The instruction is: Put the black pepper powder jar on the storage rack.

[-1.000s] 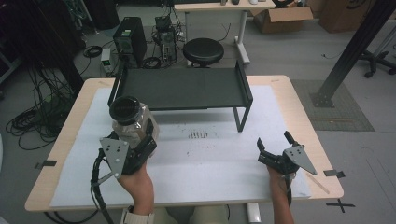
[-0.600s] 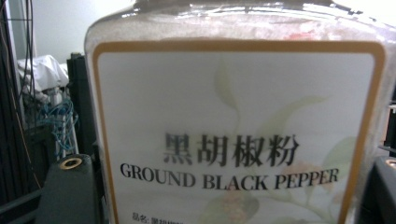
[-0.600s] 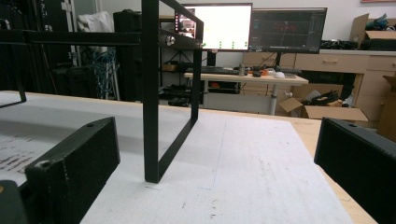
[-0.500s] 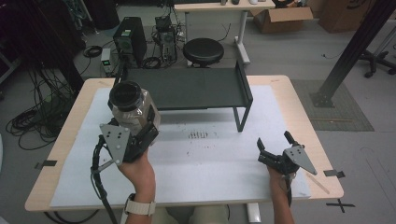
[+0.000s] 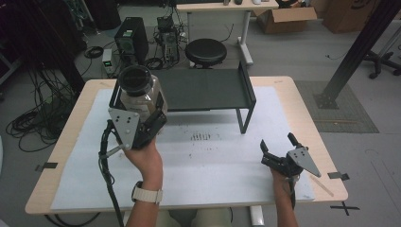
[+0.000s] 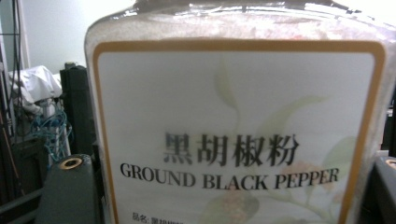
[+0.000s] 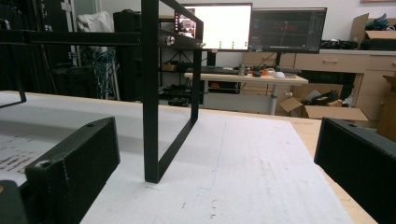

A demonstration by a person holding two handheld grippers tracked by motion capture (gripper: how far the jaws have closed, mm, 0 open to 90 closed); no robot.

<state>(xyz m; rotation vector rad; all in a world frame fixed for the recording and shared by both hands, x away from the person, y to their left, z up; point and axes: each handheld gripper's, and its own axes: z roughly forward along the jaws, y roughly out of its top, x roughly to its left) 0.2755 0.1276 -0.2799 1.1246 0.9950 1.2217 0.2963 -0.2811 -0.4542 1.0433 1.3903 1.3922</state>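
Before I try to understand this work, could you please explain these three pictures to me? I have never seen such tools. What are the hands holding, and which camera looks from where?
There is no robot here. A person sits at a table and holds a hand tool with two black jaws in each hand.

The high view comes from a fixed camera above the table. The other two pictures come from small cameras riding on the tools, looking along the jaws.

The left gripper is shut on a jar with a dark lid, raised above the table. In the left gripper view its label reads "Ground Black Pepper".

The right gripper is open, holds nothing and sits low near the table's right side. Its view shows a leg of the black metal shelf.

That shelf stands on a white sheet covering the table.
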